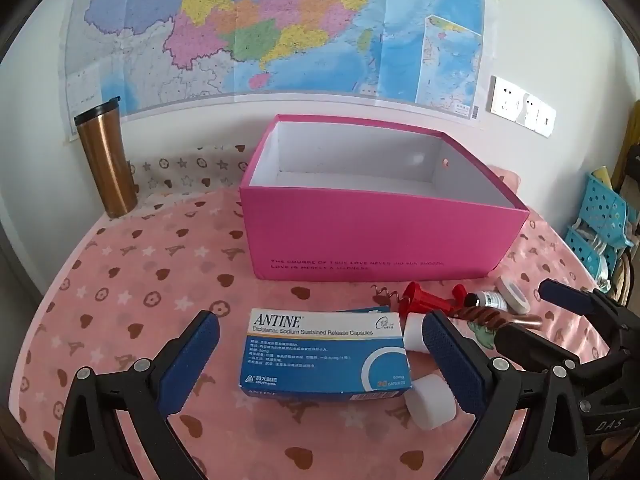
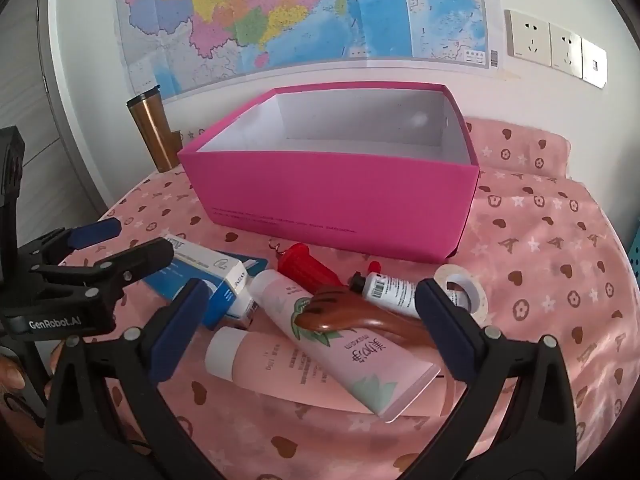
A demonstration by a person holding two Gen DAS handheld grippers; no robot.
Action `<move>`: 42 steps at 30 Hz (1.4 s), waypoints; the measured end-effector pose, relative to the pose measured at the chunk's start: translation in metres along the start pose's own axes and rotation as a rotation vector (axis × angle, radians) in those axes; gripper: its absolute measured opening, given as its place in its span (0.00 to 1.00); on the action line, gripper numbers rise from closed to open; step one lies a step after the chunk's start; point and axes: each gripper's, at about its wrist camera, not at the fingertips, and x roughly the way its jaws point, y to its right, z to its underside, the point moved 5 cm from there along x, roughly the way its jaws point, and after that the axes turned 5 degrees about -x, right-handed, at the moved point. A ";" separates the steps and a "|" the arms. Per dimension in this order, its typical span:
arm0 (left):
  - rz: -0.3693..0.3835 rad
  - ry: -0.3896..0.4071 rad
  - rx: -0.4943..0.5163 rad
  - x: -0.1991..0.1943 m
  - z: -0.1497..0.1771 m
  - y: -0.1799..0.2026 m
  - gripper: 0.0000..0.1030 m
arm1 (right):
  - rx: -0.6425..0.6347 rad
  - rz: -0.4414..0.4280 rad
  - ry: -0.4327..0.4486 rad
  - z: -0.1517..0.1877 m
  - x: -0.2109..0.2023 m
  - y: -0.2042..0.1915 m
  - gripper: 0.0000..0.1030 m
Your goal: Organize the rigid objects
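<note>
An open pink box (image 1: 380,236) (image 2: 328,196) stands at the back of the table, nothing visible inside it. A blue and white medicine carton (image 1: 324,352) (image 2: 216,276) lies between the fingers of my left gripper (image 1: 320,344), which is open and not touching it. My right gripper (image 2: 312,304) is open above two pink tubes (image 2: 344,340) and a brown hand-shaped wooden scratcher (image 2: 332,312). Beside them lie a red corkscrew (image 2: 308,268) (image 1: 424,302), a small white bottle (image 2: 392,288) (image 1: 490,300) and a tape roll (image 2: 468,288) (image 1: 512,294).
A copper tumbler (image 1: 106,160) (image 2: 154,132) stands at the back left by the wall. A map and wall sockets (image 2: 556,46) hang behind. Blue perforated baskets (image 1: 600,216) sit off the table's right edge. A pink patterned cloth (image 1: 140,280) covers the table.
</note>
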 end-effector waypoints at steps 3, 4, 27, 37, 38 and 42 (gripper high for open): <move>-0.001 0.002 0.000 0.000 0.001 -0.001 1.00 | 0.003 -0.006 -0.001 0.001 0.001 -0.002 1.00; -0.001 0.002 -0.001 0.000 0.001 -0.001 1.00 | 0.002 -0.008 0.000 0.001 0.001 -0.003 1.00; -0.010 -0.002 -0.005 0.000 -0.001 -0.006 1.00 | 0.005 -0.028 0.011 0.002 0.000 -0.005 1.00; -0.019 0.001 0.006 0.001 0.000 0.000 1.00 | 0.009 -0.036 0.008 0.002 0.000 -0.005 1.00; -0.018 0.001 0.007 0.001 0.000 0.000 1.00 | 0.009 -0.036 0.008 0.002 0.000 -0.005 1.00; -0.018 -0.001 0.011 0.001 0.002 0.003 1.00 | 0.014 -0.037 0.011 0.002 0.000 -0.005 1.00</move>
